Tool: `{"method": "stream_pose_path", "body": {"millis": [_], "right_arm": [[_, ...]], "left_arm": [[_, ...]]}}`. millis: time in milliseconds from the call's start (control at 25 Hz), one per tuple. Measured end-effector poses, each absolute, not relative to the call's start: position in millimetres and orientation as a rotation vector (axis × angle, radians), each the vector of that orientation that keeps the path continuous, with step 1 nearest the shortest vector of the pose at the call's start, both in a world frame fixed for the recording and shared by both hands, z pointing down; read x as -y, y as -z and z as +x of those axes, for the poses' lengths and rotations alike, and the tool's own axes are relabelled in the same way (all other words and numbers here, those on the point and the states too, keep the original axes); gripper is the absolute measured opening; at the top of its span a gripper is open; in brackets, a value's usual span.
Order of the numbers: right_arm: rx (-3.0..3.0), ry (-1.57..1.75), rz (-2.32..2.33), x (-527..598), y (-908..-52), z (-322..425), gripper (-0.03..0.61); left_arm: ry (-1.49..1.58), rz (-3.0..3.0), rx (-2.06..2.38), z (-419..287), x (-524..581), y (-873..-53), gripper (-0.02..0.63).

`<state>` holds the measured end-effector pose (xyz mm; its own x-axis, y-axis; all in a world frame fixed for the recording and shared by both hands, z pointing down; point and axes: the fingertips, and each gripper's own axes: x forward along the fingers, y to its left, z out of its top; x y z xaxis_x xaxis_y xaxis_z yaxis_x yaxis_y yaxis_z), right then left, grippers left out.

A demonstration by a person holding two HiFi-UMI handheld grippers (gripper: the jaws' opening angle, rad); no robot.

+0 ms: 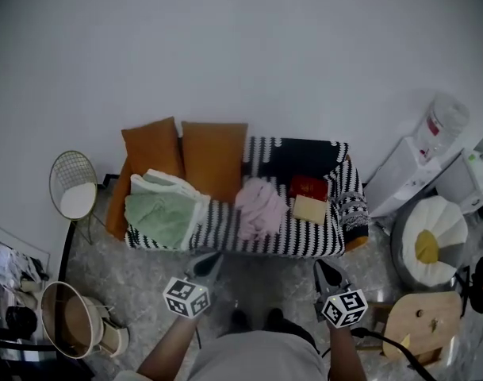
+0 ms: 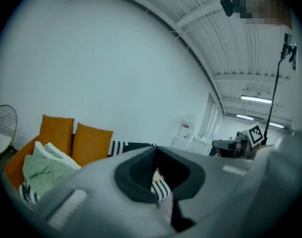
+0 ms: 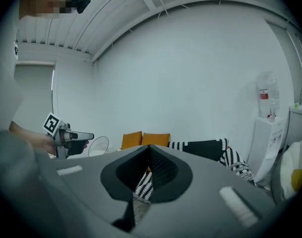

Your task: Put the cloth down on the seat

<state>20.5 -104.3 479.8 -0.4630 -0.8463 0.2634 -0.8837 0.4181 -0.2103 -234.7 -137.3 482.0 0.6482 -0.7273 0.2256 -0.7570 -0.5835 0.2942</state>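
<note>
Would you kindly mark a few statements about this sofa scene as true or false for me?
1. A pink cloth lies on the sofa seat, between a green cloth and a red item. True.
2. The left gripper and the right gripper are held in front of the sofa with their jaws shut. True.
3. The right gripper holds the pink cloth. False: its jaws are shut on nothing, and the cloth lies on the seat.
4. Three blue cushions lean at the sofa's back. False: two orange cushions lean there.
5. The green cloth lies on the floor. False: it rests on the seat, in front of the cushions.
</note>
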Motion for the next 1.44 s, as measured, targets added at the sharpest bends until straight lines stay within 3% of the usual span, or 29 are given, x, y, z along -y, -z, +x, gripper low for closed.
{"method": "stream_pose_path", "body": {"millis": [1440], "right_arm": [[2.625, -0.487, 1.463, 127.7, -474.2, 80.9, -0.003]], "left_arm": [[-0.102, 2.565, 1.131, -153.0, 145.0, -467.2, 0.002]]}}
